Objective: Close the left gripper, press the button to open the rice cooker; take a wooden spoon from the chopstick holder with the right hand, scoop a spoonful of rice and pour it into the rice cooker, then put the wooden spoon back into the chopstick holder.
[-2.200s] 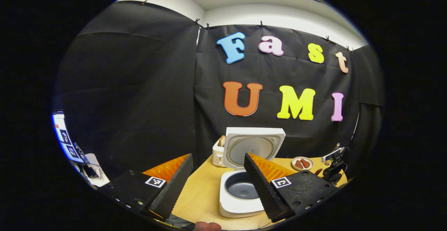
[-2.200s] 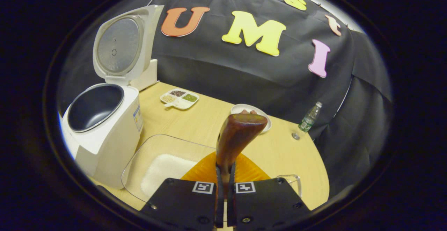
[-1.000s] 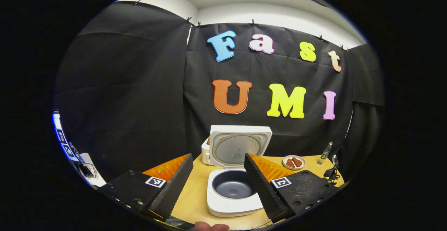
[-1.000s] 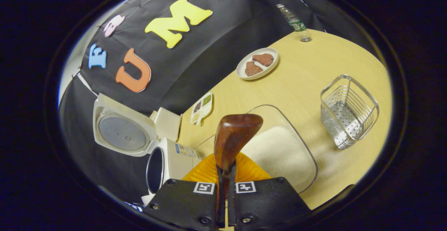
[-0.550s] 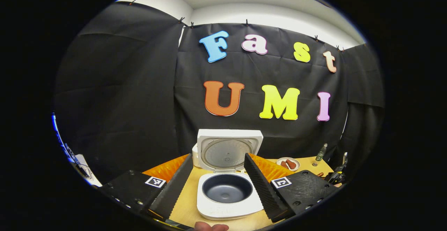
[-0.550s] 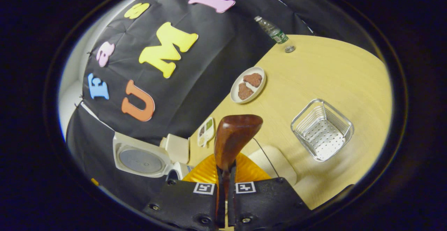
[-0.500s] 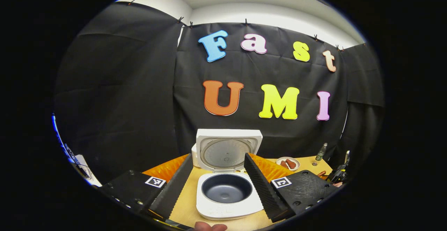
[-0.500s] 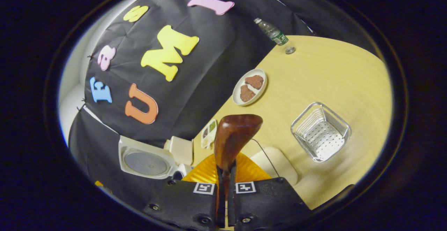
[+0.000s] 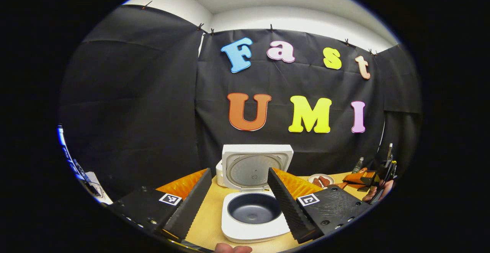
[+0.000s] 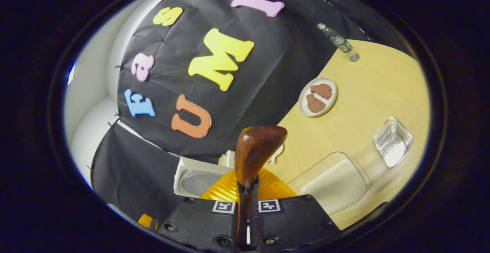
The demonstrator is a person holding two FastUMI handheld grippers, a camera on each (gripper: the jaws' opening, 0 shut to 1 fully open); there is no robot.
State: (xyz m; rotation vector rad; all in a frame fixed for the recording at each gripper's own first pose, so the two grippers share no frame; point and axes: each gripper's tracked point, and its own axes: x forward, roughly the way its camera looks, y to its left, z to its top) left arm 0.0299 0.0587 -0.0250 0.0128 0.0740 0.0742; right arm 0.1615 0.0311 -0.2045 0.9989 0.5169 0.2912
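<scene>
The white rice cooker (image 9: 253, 228) stands with its lid (image 9: 255, 167) up and its dark inner pot (image 9: 252, 211) bare. My left gripper (image 9: 239, 172) hangs open in front of it, one finger on each side of the pot. My right gripper (image 10: 247, 191) is shut on the handle of the wooden spoon (image 10: 255, 151), whose bowl points forward; no rice shows on its visible side. This view is rolled hard, with the cooker lid (image 10: 199, 182) low beside the spoon. The clear rice tray (image 10: 333, 182) and the metal chopstick holder (image 10: 392, 141) lie to the right. Far right in the left gripper view, a hand holds the right gripper (image 9: 377, 176).
On the wooden table (image 10: 367, 88) are a plate of brown food (image 10: 317, 97), a small bottle (image 10: 337, 38) with its cap (image 10: 354, 57) beside it, and a white box (image 10: 228, 159) behind the cooker. A fingertip (image 9: 231, 248) shows at the bottom edge of the left gripper view.
My right gripper has lifted and swung left with the spoon; rice tray and chopstick holder have slid away to the right. It now shows higher at the left gripper view's right edge. The left gripper barely moved.
</scene>
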